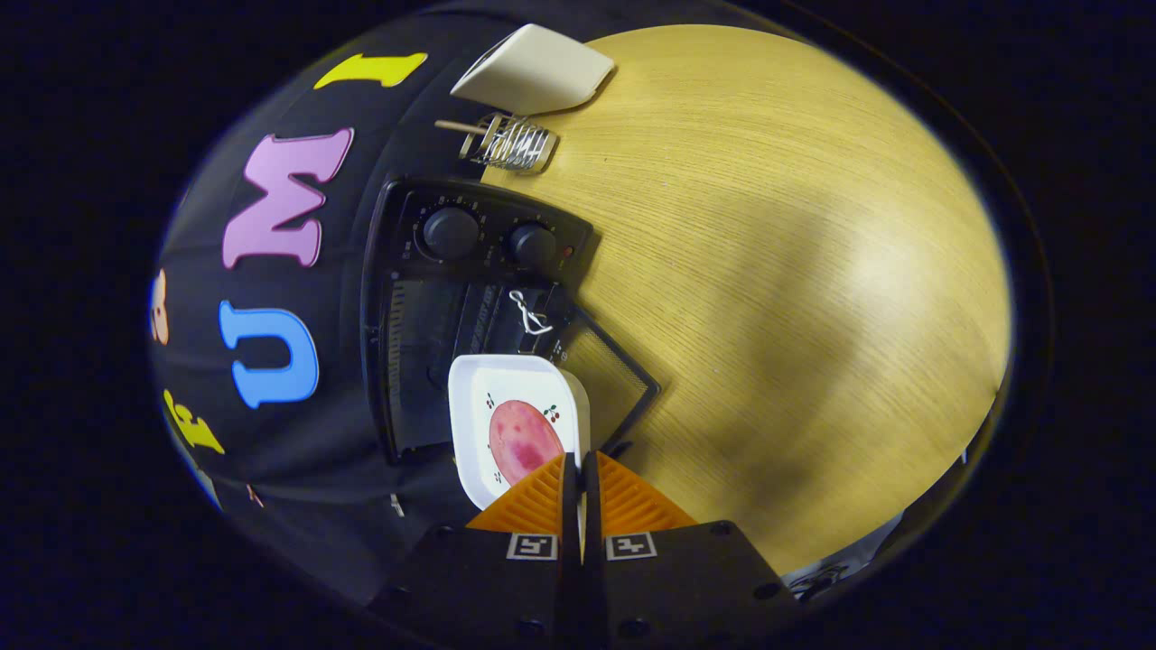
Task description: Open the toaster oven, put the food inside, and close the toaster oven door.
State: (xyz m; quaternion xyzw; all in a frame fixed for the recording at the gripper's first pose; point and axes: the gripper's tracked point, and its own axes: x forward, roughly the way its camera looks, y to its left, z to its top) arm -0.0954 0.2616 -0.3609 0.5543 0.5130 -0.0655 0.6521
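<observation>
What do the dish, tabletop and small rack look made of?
Dish, pinched by the gripper: likely glazed ceramic or melamine; glossy white, printed cherries. Tabletop: wood or wood-look laminate; fine straight grain, matte. Rack: shiny metal wire.

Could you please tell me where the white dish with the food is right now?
In the gripper view, the white dish is pinched by its rim in the gripper, held just in front of the toaster oven's open door.
</observation>
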